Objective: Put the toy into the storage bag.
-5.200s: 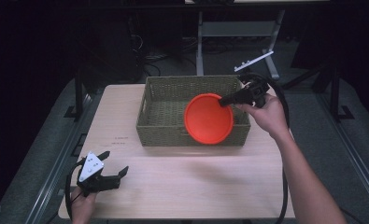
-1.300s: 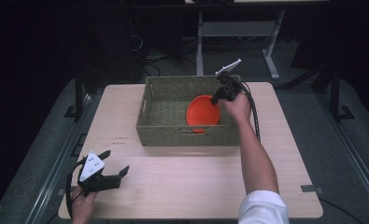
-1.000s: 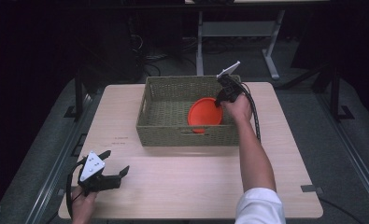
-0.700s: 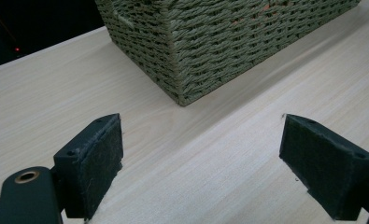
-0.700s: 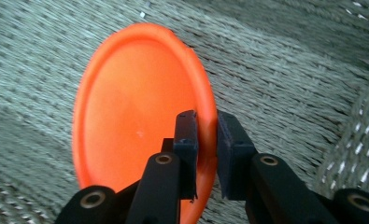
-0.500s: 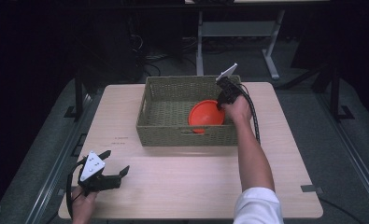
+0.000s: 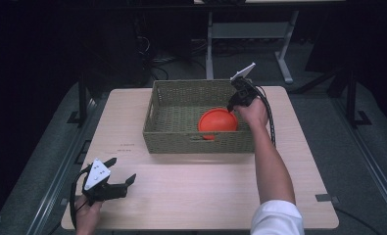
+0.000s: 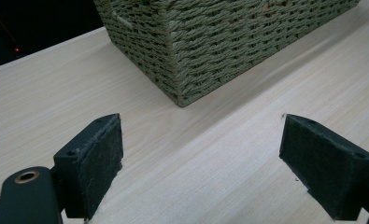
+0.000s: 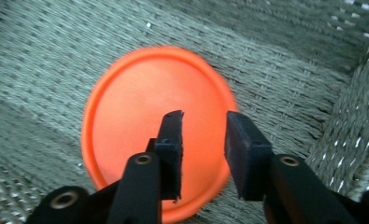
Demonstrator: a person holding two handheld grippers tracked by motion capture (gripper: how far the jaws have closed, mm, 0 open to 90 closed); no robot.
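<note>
The jaws of the right gripper (image 9: 203, 140) have just been opening and are now seen parted by a narrow gap above the orange plate (image 9: 156, 126), with nothing pressed between the pads; the jaws of the left gripper (image 8: 201, 163) are held wide apart over bare wood, and nothing is gripped there either. A pale wooden table (image 7: 181, 196) is shown under a dim room, dark floor around it and a metal stand (image 7: 245, 32) seen behind the far edge. Near the table's front left corner the left gripper (image 7: 117, 185) is held low in a hand (image 7: 87, 218), well apart from the woven basket (image 7: 171, 139). The basket's right wall is crossed by the right gripper (image 7: 231, 104) and the person's forearm (image 7: 269, 166). Inside, the plate (image 7: 218, 121) is found tilted in the near right part, against the front wall.
</note>
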